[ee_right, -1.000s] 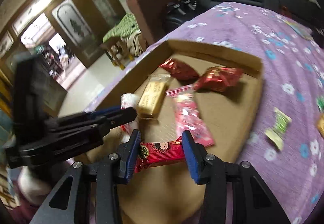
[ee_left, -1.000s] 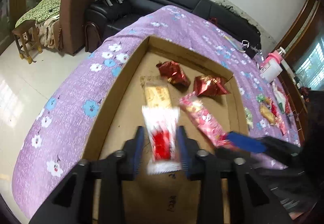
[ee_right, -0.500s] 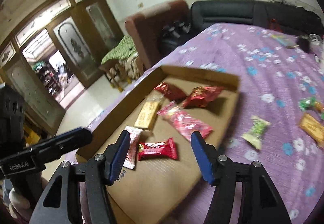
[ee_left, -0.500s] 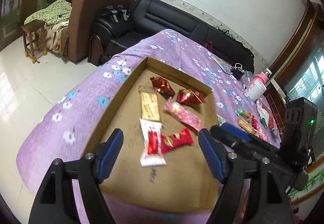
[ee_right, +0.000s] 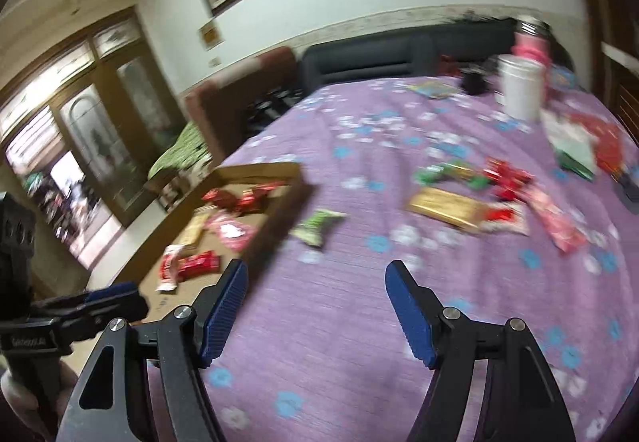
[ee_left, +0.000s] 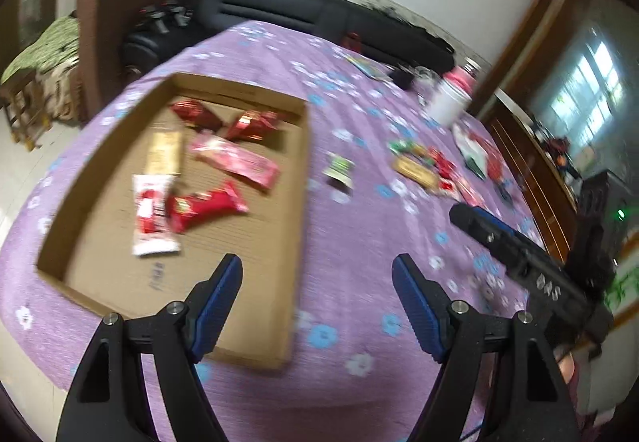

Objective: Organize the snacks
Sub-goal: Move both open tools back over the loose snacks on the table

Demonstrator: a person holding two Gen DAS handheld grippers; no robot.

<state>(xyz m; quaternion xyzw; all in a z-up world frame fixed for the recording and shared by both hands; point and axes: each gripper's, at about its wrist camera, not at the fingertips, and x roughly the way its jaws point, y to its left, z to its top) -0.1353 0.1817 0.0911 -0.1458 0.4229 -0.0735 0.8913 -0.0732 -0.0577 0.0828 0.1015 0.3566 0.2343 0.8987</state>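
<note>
A shallow cardboard tray (ee_left: 303,178) lies on the purple flowered cloth. In it rest a white-and-red packet (ee_left: 151,214), a red bar (ee_left: 203,206), a pink packet (ee_left: 235,162), a yellow bar (ee_left: 163,152) and two red foil packs (ee_left: 191,112). My left gripper (ee_left: 317,270) hangs open and empty over the tray's right wall. My right gripper (ee_right: 315,270) is over bare cloth, its jaws opening with nothing between them. Ahead of it lie a green packet (ee_right: 317,226), a gold bar (ee_right: 443,206), red candies (ee_right: 507,174) and a pink packet (ee_right: 555,218).
A white jar (ee_right: 519,90) with a pink lid stands at the far end of the cloth beside some papers. A black sofa (ee_left: 319,18) and a brown armchair (ee_left: 120,10) lie behind the table. Wooden cabinets line the right side.
Both grippers let go of their snacks, the white-and-red packet and the red bar, which now lie in the tray. Both opened wide, drew back and swung right toward the loose snacks.
</note>
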